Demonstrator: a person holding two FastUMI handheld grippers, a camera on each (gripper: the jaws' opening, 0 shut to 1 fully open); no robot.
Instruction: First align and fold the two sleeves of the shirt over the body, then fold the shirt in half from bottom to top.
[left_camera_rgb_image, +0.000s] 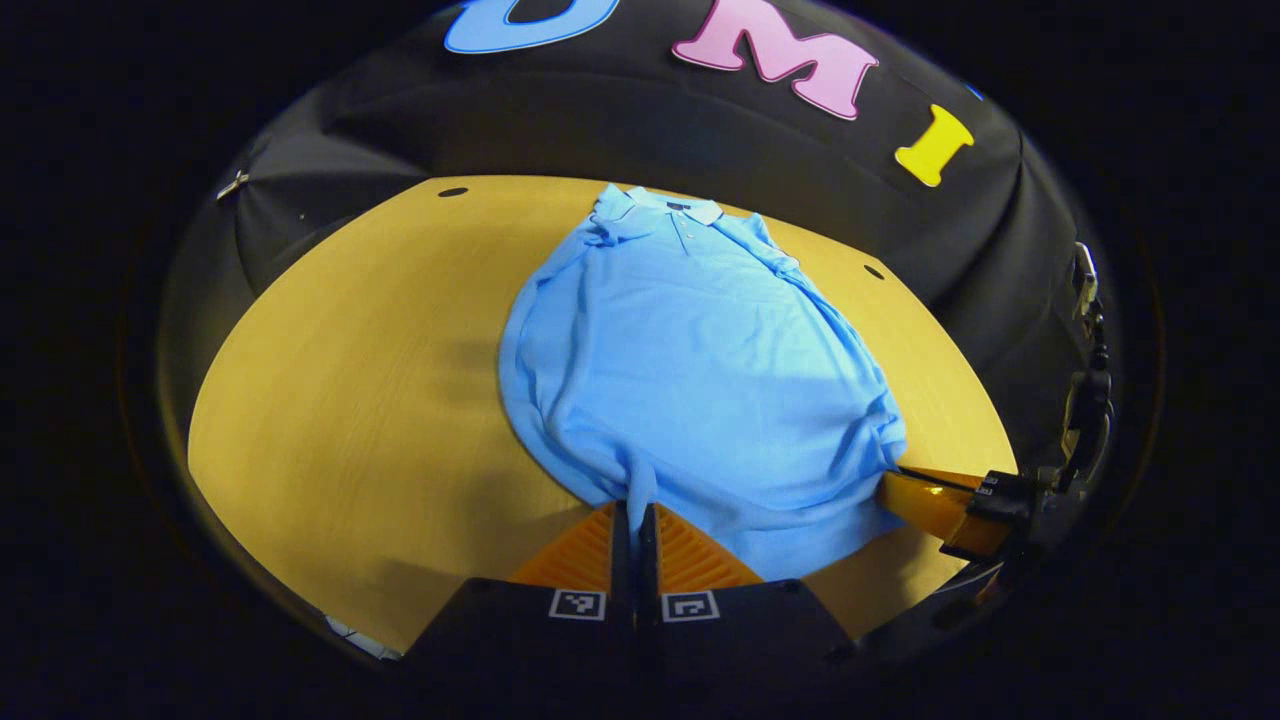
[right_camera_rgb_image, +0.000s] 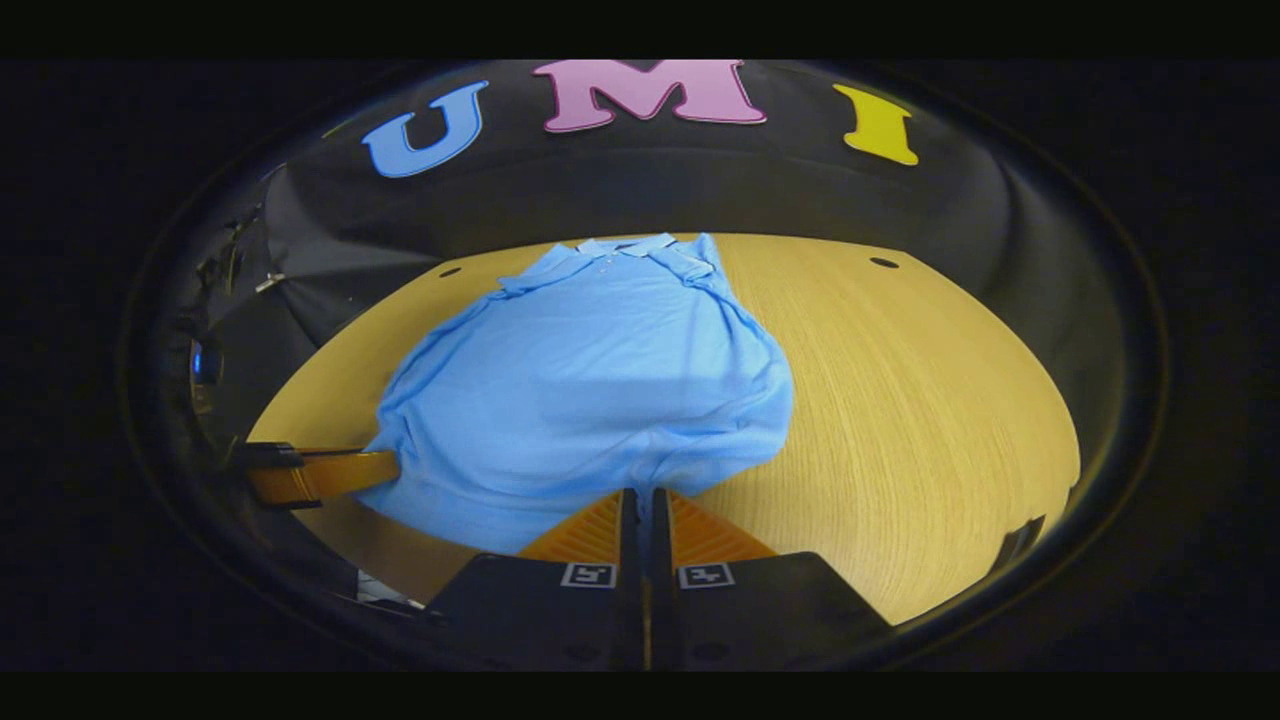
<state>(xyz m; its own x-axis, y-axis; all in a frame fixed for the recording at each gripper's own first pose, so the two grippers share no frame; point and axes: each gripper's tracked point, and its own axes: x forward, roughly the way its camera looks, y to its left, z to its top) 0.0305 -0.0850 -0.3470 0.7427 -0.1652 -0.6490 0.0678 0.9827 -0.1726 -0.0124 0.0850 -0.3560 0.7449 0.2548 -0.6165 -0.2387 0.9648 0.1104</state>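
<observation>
Blue shirt (left_camera_rgb_image: 690, 370) lies flat on the wooden bench (left_camera_rgb_image: 350, 400), collar toward the far edge. Left gripper (left_camera_rgb_image: 635, 515) fingers pinch its near hem. Right gripper (right_camera_rgb_image: 645, 500) fingers likewise clamp the hem.

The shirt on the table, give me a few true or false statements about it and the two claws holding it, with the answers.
1. The shirt is light blue and lies on a wooden table. True.
2. The collar points toward the claws. False: it lies at the far end, near the black cloth wall, and the bottom hem is nearest.
3. The left claw is shut on the shirt's bottom hem. True.
4. The right claw hangs open above bare table. False: its fingers are closed on the hem.
5. The sleeves are spread flat out on the table to both sides. False: they are folded in over the body.
</observation>
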